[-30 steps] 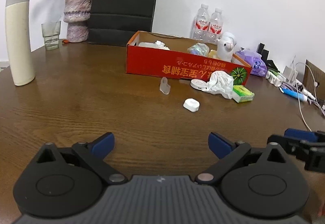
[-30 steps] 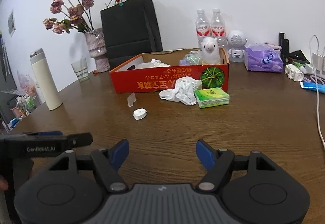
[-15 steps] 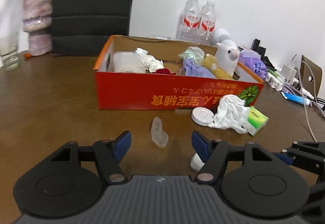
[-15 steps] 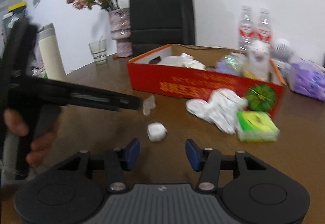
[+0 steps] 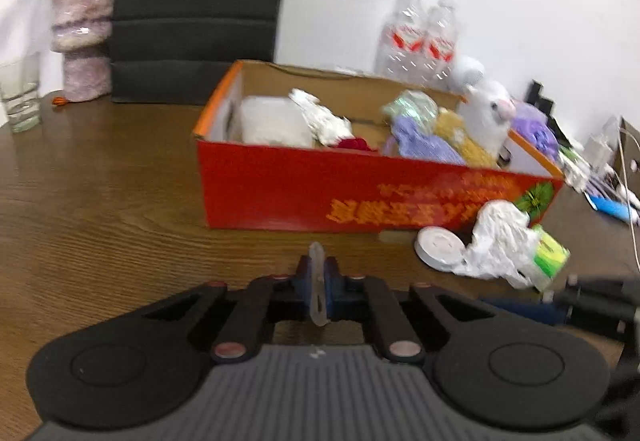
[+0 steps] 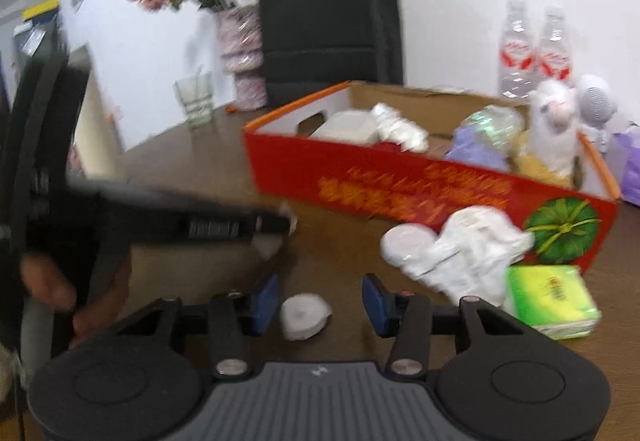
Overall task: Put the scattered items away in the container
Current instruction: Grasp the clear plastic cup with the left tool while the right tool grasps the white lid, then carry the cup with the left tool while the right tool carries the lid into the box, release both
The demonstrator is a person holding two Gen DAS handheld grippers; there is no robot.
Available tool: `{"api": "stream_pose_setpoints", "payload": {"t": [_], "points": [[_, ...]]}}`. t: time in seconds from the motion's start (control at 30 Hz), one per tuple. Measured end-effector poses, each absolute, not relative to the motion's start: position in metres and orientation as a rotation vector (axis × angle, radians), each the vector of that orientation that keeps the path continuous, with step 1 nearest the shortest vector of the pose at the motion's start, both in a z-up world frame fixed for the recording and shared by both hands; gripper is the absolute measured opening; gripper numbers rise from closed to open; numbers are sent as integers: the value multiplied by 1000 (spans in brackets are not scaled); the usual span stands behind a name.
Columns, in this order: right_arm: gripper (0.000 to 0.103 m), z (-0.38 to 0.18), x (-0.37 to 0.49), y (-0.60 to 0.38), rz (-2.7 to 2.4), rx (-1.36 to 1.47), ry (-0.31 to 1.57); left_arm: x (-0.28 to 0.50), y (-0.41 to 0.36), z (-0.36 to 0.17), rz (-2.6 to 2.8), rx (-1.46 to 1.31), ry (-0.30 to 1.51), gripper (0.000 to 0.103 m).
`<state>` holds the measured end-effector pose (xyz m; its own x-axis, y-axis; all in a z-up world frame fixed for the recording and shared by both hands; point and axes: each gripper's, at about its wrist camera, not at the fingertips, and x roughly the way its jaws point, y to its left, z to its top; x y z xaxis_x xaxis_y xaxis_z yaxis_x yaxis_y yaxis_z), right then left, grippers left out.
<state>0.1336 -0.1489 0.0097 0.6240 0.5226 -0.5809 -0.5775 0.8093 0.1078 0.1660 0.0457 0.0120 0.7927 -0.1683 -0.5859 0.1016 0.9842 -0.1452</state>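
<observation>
My left gripper (image 5: 317, 283) is shut on a small clear plastic piece (image 5: 317, 281), a short way in front of the red cardboard box (image 5: 360, 189). In the right wrist view the left gripper (image 6: 286, 223) holds that clear piece (image 6: 269, 245) at its tip. My right gripper (image 6: 319, 299) is open with a small white case (image 6: 305, 315) between its fingers on the table. A white round lid (image 6: 406, 243), a crumpled white bag (image 6: 472, 245) and a green tissue pack (image 6: 550, 299) lie before the box. The box (image 6: 400, 185) holds several items.
A black paper bag (image 5: 192, 9), a vase with dried flowers (image 5: 80, 29) and a glass (image 5: 22, 97) stand at the back left. Two water bottles (image 5: 420, 37) stand behind the box. Cables and chargers (image 5: 608, 169) lie at the right.
Both grippers moved forward toward the box. The left gripper closed on the clear plastic piece. The right gripper came around the small white case, still open.
</observation>
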Motion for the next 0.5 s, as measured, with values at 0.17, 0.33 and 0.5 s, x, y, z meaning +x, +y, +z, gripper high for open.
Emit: {"api": "stream_pose_setpoints", "payload": {"t": [0.17,0.33,0.5], "points": [[24,1,124,-136,626,-166,625,163,61,19,-87,-150,615,7],[23,-1,120,-129,621,-186,615,161,60,21,-82,-140,597,6],[23,15,115,-134,616,-141,577,150,62,42,-104,-143,521,6]]}}
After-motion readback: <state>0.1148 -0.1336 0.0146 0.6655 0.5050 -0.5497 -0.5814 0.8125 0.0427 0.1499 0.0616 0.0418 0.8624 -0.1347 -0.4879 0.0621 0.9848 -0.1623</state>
